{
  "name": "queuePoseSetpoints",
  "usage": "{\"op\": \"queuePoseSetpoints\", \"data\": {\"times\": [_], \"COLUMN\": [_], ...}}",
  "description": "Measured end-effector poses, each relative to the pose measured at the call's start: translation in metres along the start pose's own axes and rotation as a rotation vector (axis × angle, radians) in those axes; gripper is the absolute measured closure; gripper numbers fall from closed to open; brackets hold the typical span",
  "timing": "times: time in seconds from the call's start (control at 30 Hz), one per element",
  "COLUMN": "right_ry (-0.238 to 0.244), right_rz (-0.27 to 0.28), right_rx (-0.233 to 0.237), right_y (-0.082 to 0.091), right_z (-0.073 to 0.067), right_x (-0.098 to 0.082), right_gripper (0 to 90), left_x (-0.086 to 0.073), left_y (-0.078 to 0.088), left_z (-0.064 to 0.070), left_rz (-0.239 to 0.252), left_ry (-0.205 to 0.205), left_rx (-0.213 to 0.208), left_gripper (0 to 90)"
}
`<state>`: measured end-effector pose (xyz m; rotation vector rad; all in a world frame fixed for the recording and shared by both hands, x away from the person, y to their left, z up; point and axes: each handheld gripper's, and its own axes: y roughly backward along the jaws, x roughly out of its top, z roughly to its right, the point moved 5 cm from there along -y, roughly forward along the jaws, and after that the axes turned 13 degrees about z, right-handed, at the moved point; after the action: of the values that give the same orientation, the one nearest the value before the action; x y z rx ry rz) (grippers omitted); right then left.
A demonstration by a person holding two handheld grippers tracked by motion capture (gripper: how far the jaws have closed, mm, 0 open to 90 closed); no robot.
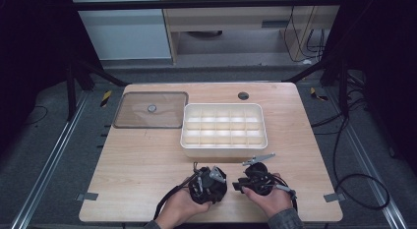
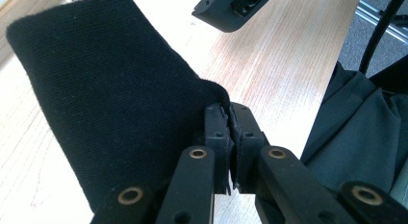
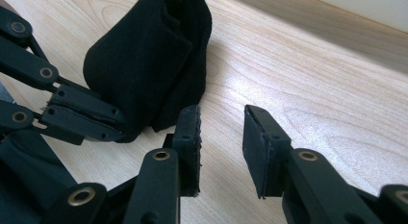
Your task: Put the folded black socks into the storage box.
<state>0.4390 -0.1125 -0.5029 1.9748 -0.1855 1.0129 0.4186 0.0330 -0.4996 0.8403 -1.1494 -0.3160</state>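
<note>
A black knitted cloth (image 2: 110, 89), folded over like a sock, lies on the pale wooden table (image 1: 147, 160) near its front edge. My left gripper (image 2: 230, 113) is shut on one edge of the cloth, its pads pinching the fabric. In the right gripper view the same cloth (image 3: 144, 56) bulges up at the left, with the left gripper (image 3: 118, 124) clamped on its lower corner. My right gripper (image 3: 222, 118) stands open just beside the cloth, with bare wood between its jaws. In the high view both hands hold the left gripper (image 1: 216, 182) and the right gripper (image 1: 246, 182) close together.
A white box (image 1: 223, 149) divided into several compartments stands just beyond the grippers at mid-table. A clear lid (image 1: 133, 118) with a round knob lies flat at the back left. A round cable hole (image 1: 243, 96) sits near the far edge. Dark clothing (image 2: 365, 137) hangs at the table's front.
</note>
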Motion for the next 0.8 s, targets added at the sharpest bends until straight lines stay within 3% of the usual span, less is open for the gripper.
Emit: {"op": "queuePoseSetpoints", "data": {"times": [0.8], "right_ry": [-0.008], "right_rz": [0.010], "right_rx": [-0.002], "right_y": [0.001], "right_z": [0.003], "right_x": [-0.002], "right_gripper": [68.0], "left_x": [-0.002], "left_y": [-0.013], "left_z": [-0.005], "left_rz": [0.015], "left_ry": [0.040], "left_rx": [0.006], "left_gripper": [86.3]}}
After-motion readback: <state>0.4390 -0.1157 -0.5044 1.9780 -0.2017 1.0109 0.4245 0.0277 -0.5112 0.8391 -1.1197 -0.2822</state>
